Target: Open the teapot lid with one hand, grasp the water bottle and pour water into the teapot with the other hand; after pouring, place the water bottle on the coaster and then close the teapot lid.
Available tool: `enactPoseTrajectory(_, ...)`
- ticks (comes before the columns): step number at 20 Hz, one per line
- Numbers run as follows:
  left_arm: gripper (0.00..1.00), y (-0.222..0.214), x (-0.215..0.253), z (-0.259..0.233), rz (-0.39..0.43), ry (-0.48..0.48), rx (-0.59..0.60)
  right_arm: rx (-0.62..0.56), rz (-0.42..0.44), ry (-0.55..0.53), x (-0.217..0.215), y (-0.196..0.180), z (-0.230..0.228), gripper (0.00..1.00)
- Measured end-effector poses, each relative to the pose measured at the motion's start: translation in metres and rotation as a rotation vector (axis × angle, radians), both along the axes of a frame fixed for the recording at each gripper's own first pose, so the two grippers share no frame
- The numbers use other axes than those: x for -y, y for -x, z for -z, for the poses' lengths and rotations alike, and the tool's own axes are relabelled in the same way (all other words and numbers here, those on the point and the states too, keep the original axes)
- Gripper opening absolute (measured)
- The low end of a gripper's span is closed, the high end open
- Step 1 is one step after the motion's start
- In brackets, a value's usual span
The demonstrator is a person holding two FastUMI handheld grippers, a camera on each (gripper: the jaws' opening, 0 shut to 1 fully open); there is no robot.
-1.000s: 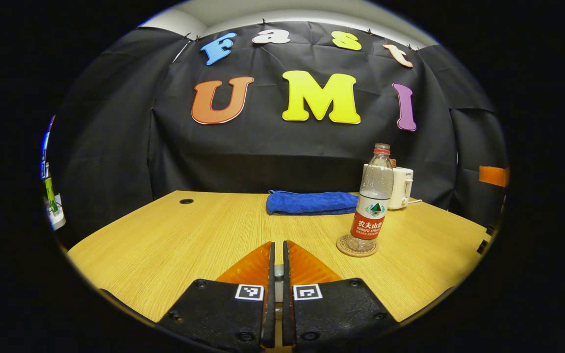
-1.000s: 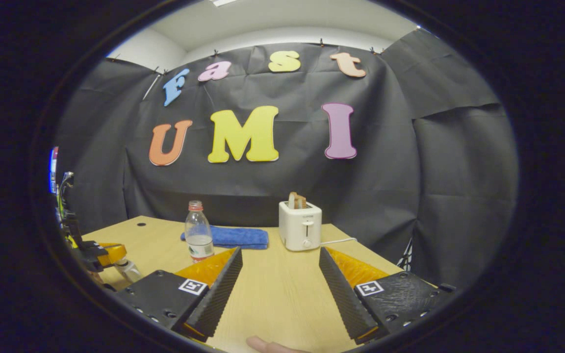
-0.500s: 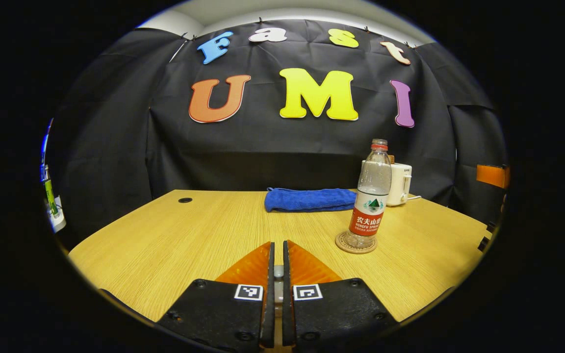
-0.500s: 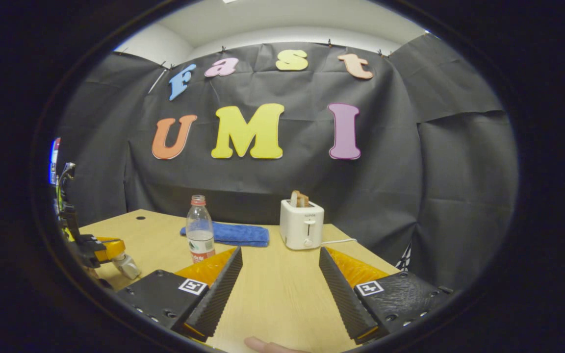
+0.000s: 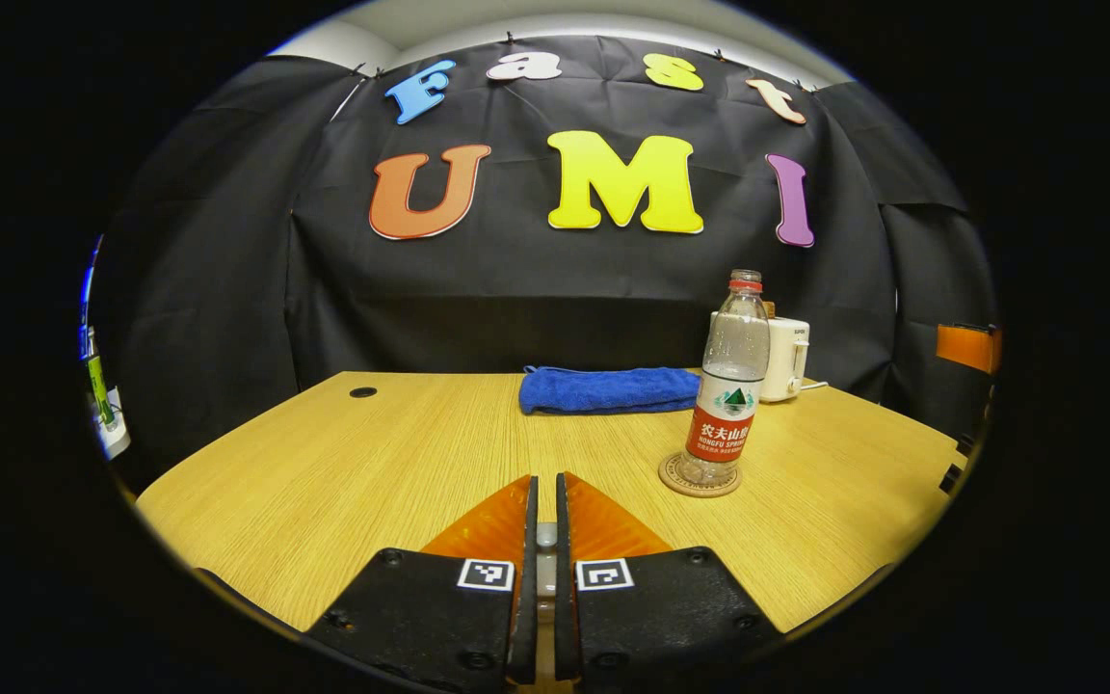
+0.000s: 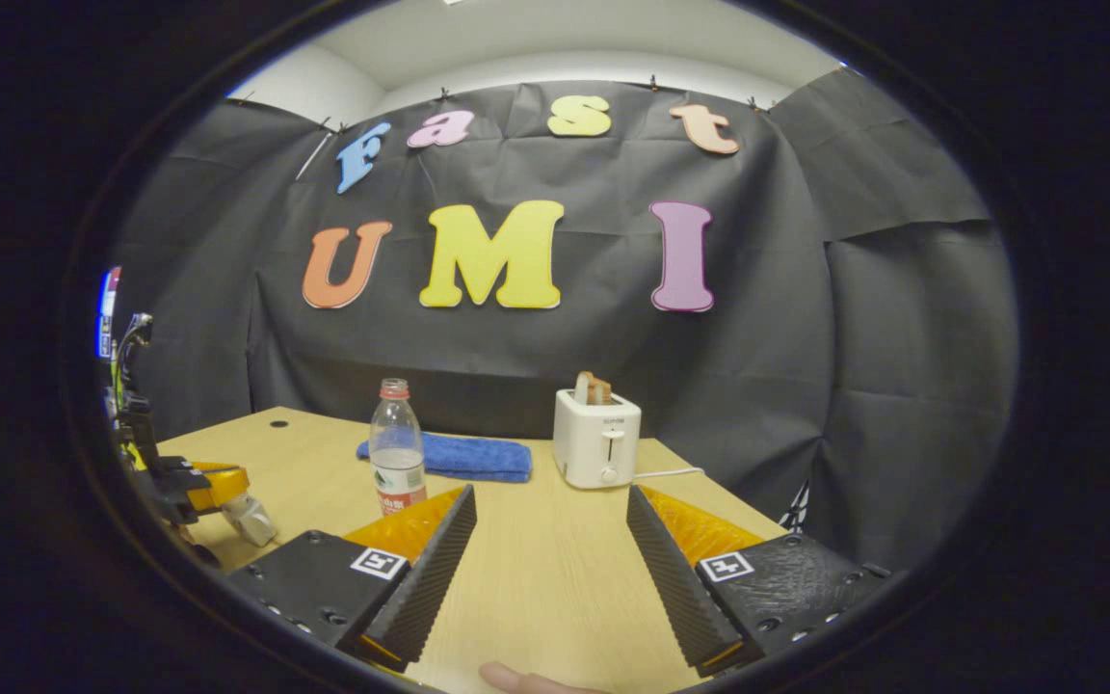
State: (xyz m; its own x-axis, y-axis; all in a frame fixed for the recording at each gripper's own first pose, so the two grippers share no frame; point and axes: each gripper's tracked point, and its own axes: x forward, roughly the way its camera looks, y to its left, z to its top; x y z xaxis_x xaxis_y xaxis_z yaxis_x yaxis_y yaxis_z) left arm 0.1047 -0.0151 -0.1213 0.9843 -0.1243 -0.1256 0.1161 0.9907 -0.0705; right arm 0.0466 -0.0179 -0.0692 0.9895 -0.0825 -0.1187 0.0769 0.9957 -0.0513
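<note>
The left gripper has its fingers pressed together with only a thin slit between them; a small pale object sits in that slit, too small to identify. In the right gripper view the left gripper appears at the far left edge over the table, with a pale object at its tip. The right gripper stands spread wide with nothing between its fingers. A fingertip shows at the bottom edge of the right gripper view.

Compared with one second earlier, the left gripper view has shifted slightly: the water bottle sits a little higher in the view. In the right gripper view the bottle and toaster have also risen slightly, and the left gripper sits a little farther into the view. Both grippers keep the same finger positions.

The bottle's red and white label carries white characters and a green emblem; the rig rule excludes reading it. The toaster front bears small dark lettering, illegible.

The water bottle is clear plastic with a red neck ring, upright, capless as far as can be told, nearly empty. It stands on the round coaster on the wooden table, right of centre. A folded blue towel lies behind it; the white toaster holding toast stands far right.
</note>
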Motion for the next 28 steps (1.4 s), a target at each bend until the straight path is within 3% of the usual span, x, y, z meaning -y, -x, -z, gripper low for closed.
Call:
enactPoseTrajectory(10,0.13,-0.005,-0.010,0.001,-0.027,-0.005,0.001,-0.005,-0.009,0.007,-0.005,-0.001,0.003,0.96)
enactPoseTrajectory(19,0.35,0.012,0.000,-0.034,-0.017,0.000,0.050,0.012,-0.016,0.033,-0.010,0.003,-0.003,0.96)
enactPoseTrajectory(22,0.48,0.026,0.002,-0.051,-0.033,-0.045,0.072,0.026,-0.015,0.039,-0.010,0.007,-0.009,0.94)
enactPoseTrajectory(25,0.48,0.039,0.001,-0.069,-0.056,-0.074,0.093,0.036,-0.018,0.027,-0.013,0.011,-0.015,0.96)
enactPoseTrajectory(28,0.58,0.056,-0.002,-0.088,-0.080,-0.060,0.105,0.041,-0.040,0.005,-0.020,0.021,-0.024,0.96)
